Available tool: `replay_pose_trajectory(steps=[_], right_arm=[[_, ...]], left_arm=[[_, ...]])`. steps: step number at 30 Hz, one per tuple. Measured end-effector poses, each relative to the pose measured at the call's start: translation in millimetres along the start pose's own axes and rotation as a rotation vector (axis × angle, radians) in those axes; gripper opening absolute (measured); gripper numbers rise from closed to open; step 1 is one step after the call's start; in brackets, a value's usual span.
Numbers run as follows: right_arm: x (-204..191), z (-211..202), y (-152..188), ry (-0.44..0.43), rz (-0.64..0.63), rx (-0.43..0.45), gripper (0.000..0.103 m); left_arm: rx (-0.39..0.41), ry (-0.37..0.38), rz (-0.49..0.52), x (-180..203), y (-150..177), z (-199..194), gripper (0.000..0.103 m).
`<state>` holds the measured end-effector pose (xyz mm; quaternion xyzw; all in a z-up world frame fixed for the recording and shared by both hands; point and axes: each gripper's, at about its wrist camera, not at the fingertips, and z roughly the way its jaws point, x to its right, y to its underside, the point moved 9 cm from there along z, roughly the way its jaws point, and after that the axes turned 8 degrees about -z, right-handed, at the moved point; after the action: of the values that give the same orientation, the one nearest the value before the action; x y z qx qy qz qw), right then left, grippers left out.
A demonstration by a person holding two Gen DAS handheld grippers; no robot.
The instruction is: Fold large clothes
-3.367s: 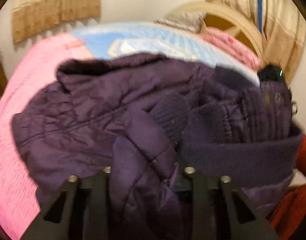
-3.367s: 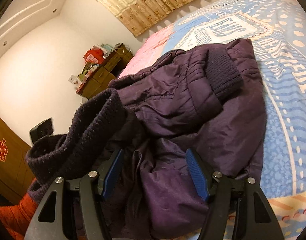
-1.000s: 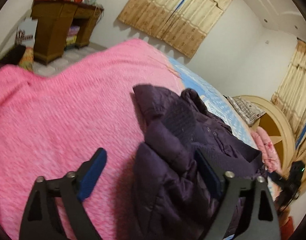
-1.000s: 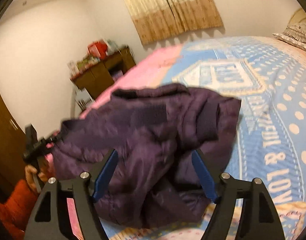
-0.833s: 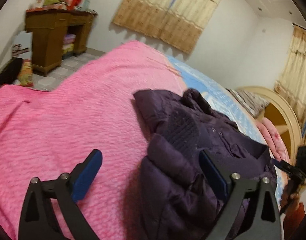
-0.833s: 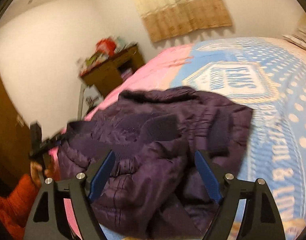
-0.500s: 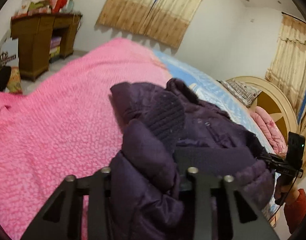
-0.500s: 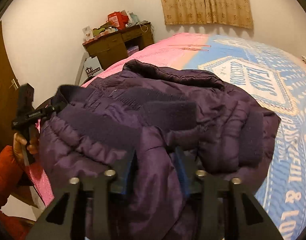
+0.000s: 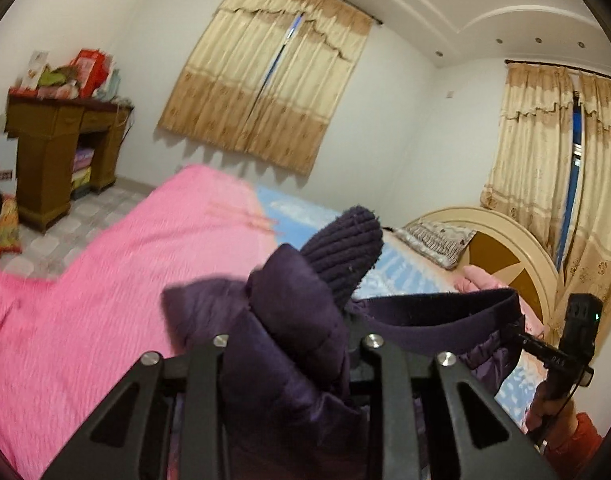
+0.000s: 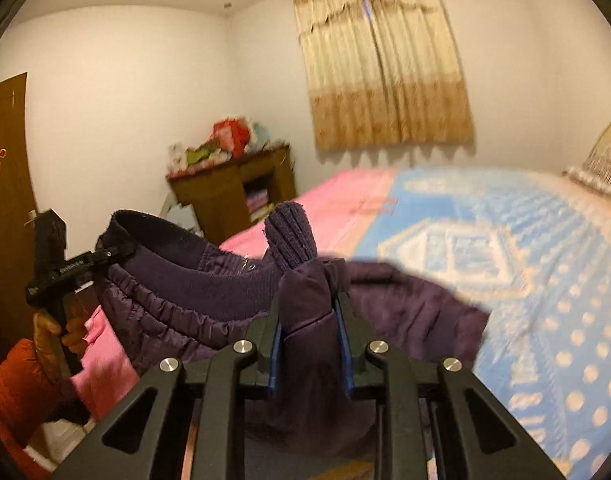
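The purple jacket [image 9: 289, 344] hangs off the bed [image 9: 85, 280], stretched between the two claws with its long axis running sideways from one to the other. The ribbed hem band [image 10: 193, 268] forms the upper edge of that span.

In the left wrist view, the left claw [image 9: 289, 360] sits at 6 o'clock, its jaws closing on a thick fold of the quilted cloth. A ribbed cuff [image 9: 341, 252] sticks up out of the grip, pointing toward 1 o'clock. From there the hem band runs out to 3 o'clock, where the right claw [image 9: 521, 332] pinches its far end.

In the right wrist view, the right claw [image 10: 309, 320] is at 6 o'clock, its blue pads [image 10: 275, 344] closing tight on a narrow bunch of jacket. The other cuff [image 10: 291, 236] stands upright above it, pointing to 12 o'clock. The hem band stretches away to 9 o'clock, to the left claw [image 10: 109, 254] held in a hand [image 10: 65, 332]. The rest of the jacket trails toward 3 o'clock over the blue blanket [image 10: 545, 280].
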<state>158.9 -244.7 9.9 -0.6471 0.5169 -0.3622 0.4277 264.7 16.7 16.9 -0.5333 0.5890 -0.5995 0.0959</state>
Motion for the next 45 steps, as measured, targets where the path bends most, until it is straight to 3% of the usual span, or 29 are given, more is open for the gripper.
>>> replay_pose_trajectory(steps=[6, 8, 9, 11, 13, 14, 15, 16, 17, 18, 22, 25, 27, 30, 31, 35, 37, 39, 41, 43, 45], right_arm=[[54.2, 30.7, -48.9, 0.145, 0.013, 0.091, 0.022], [77.7, 61.1, -55.5, 0.219, 0.005, 0.078, 0.022], [88.6, 78.0, -55.3, 0.254, -0.002, 0.061, 0.022], [115.3, 122.1, -43.5, 0.342, -0.019, -0.004, 0.022], [141.0, 169.9, -13.4, 0.370, 0.022, -0.105, 0.025], [153.1, 199.6, 13.0, 0.401, 0.009, -0.191, 0.030], [159.9, 220.4, 35.9, 0.409, 0.008, -0.261, 0.042], [165.1, 232.0, 50.6, 0.400, 0.040, -0.312, 0.044], [170.5, 234.8, 49.7, 0.407, 0.066, -0.330, 0.048], [173.0, 232.4, 45.3, 0.414, 0.074, -0.314, 0.059], [184.0, 235.1, 53.2, 0.341, 0.174, -0.332, 0.065], [186.5, 224.7, 54.0, 0.259, 0.282, -0.296, 0.066], [194.6, 191.2, 40.9, 0.236, 0.380, -0.164, 0.066], [206.8, 121.1, 21.4, 0.302, 0.475, 0.056, 0.066], [205.2, 108.4, 19.2, 0.307, 0.481, 0.068, 0.066], [157.4, 100.3, 10.0, 0.259, 0.318, 0.000, 0.065], [121.5, 115.3, 3.9, 0.224, 0.193, -0.047, 0.058], [86.1, 143.4, -6.4, 0.189, 0.070, -0.101, 0.058], [73.7, 174.8, -12.1, 0.169, 0.051, -0.154, 0.058], [79.1, 200.6, -11.6, 0.177, 0.047, -0.204, 0.058], [104.3, 237.5, 13.4, 0.295, -0.056, -0.326, 0.058]], left_arm=[[0.001, -0.017, -0.081, -7.1, -56.9, 72.8, 0.029], [-0.009, -0.055, -0.107, -20.3, -59.4, 101.2, 0.029], [-0.020, -0.111, -0.113, -35.0, -58.4, 127.1, 0.029], [-0.079, -0.198, -0.153, -66.9, -42.9, 168.1, 0.038], [-0.232, -0.318, -0.242, -114.8, -8.5, 221.3, 0.048], [-0.334, -0.376, -0.312, -144.6, 17.8, 243.8, 0.054], [-0.394, -0.401, -0.381, -164.5, 35.3, 252.2, 0.059], [-0.429, -0.364, -0.522, -186.4, 51.8, 256.5, 0.063], [-0.375, -0.303, -0.604, -195.3, 49.1, 251.2, 0.063], [-0.340, -0.274, -0.643, -200.4, 45.7, 245.5, 0.063], [-0.357, -0.307, -0.579, -199.6, 50.1, 241.2, 0.064], [-0.362, -0.277, -0.605, -200.3, 48.2, 234.1, 0.063], [-0.387, -0.267, -0.623, -202.6, 37.0, 222.0, 0.064], [-0.281, -0.344, -0.541, -205.6, 7.9, 177.5, 0.088], [-0.247, -0.380, -0.504, -203.6, -0.1, 160.8, 0.095], [-0.254, -0.379, -0.309, -160.0, -1.1, 132.3, 0.096], [-0.289, -0.357, -0.200, -131.5, 12.6, 136.0, 0.096], [-0.324, -0.341, -0.122, -103.8, 26.9, 150.4, 0.096], [-0.347, -0.339, -0.085, -90.5, 37.9, 167.8, 0.096], [-0.332, -0.417, -0.050, -96.7, 38.6, 183.3, 0.096], [-0.340, -0.509, -0.079, -117.6, 41.6, 198.8, 0.096]])
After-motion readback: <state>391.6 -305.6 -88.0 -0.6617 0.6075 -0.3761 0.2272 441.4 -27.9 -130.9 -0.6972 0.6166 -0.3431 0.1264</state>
